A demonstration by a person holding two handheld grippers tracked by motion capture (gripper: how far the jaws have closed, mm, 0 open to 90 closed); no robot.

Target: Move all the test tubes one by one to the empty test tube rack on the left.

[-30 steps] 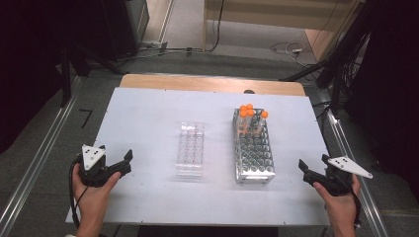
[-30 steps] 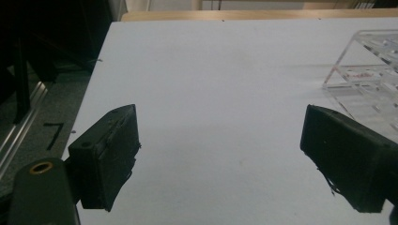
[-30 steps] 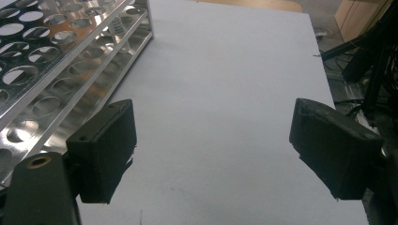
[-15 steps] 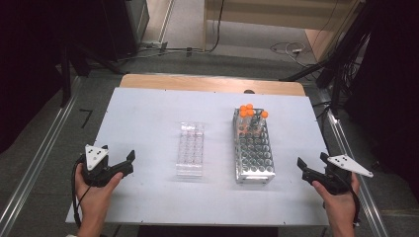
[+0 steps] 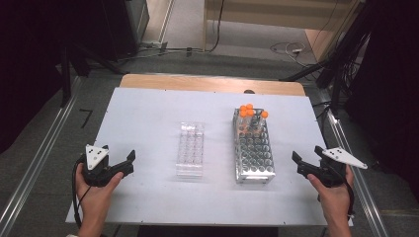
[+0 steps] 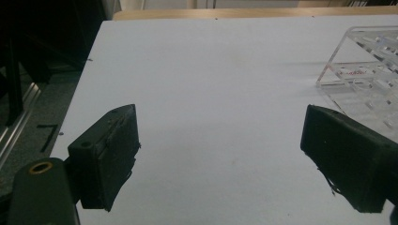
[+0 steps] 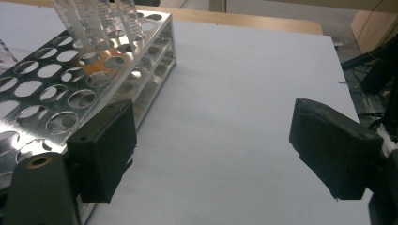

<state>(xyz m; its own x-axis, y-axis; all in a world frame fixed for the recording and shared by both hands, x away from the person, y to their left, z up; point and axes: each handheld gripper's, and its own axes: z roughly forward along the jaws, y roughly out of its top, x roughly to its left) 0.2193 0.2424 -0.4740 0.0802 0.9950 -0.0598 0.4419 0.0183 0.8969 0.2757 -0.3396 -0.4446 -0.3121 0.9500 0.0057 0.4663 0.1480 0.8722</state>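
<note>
The high view shows work barely begun: both the left gripper (image 5: pixel 126 163) and right gripper (image 5: pixel 302 165) hover spread and empty, the orange-capped tubes (image 5: pixel 250 111) untouched at the far end of the metal rack (image 5: pixel 253 153), the clear rack (image 5: pixel 190 149) unfilled.

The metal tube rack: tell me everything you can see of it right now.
The metal tube rack is a long, shiny perforated block, seemingly aluminium, with rows of round holes through stacked plates. It stands flat on the white table, right of centre, lengthwise away from the person. Most holes are empty; a small cluster of clear tubes with orange caps stands upright at its far end. The clear plastic rack lies parallel to its left, apart. The right gripper, jaws open, is beside its near end, not touching.
</note>
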